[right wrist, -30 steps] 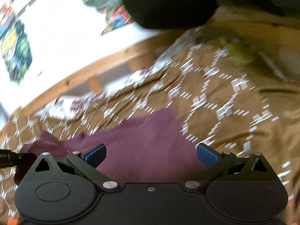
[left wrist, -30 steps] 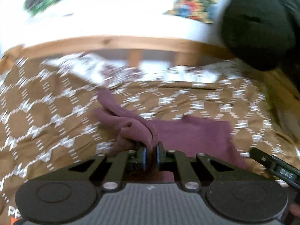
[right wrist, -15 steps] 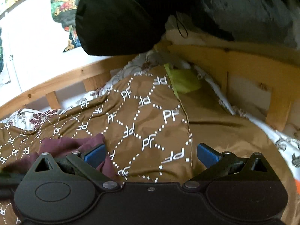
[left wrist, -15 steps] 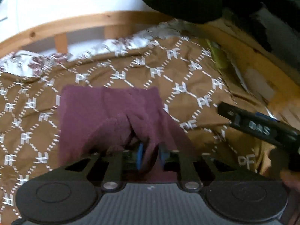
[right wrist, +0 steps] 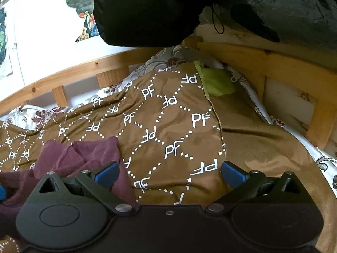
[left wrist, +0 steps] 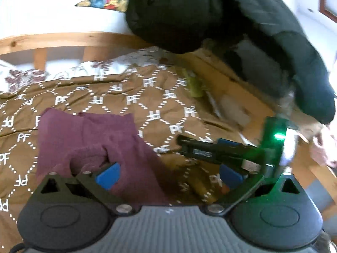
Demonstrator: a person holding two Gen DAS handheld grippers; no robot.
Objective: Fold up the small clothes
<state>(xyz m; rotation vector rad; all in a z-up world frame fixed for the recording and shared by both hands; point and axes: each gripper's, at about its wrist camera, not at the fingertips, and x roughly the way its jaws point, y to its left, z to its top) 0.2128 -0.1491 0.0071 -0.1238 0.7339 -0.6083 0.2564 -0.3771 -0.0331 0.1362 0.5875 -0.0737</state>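
Note:
A small maroon garment (left wrist: pixel 90 139) lies folded over itself on the brown patterned bedspread (left wrist: pixel 147 103). My left gripper (left wrist: pixel 168 176) is open just above the garment's near right part, its left blue pad by a raised fold. The right gripper shows in the left wrist view (left wrist: pixel 202 149) as a dark bar to the right of the garment. In the right wrist view the garment (right wrist: pixel 84 158) is at lower left, and my right gripper (right wrist: pixel 169 174) is open and empty over the bedspread (right wrist: pixel 168 126), its left finger at the garment's edge.
A wooden bed frame (right wrist: pixel 273 63) runs along the back and right. A black jacket (right wrist: pixel 147 10) hangs above it. A lime green cloth (right wrist: pixel 219 80) and a floral sheet (left wrist: pixel 25 76) lie at the bedspread's far edge.
My left gripper was shut on a bunch of the garment; now it is open and the garment lies released. The right gripper has stayed open and has shifted slightly.

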